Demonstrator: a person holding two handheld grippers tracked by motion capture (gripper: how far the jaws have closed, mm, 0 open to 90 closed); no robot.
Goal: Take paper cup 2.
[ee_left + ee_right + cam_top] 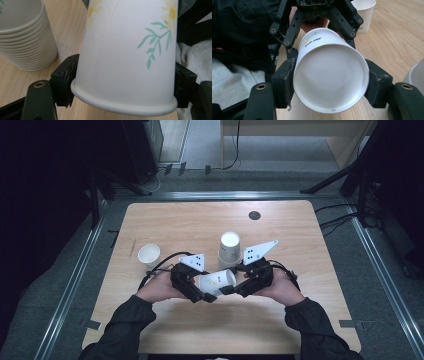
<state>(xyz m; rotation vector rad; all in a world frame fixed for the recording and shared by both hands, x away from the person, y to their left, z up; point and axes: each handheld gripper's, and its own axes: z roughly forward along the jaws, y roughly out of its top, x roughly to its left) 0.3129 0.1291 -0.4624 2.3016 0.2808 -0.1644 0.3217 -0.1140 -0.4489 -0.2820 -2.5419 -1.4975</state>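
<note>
Paper cup, high view: white cup [216, 282] on its side above the table [300, 320], near the front edge, between my left gripper [200, 295] and right gripper [231, 289].
Table, high view: cup stack [229, 248] mid-table; single cup [149, 255] toward the left edge.
Left gripper view: my jaws pinch the cup's rim end.
Right gripper view: my jaws clamp the cup's base.

White paper cup [216, 281] with green leaf and yellow flower print; lying on its side above the surface, near centre. Rolled rim at one end, flat base at the other, each end clamped between jaws.
</note>
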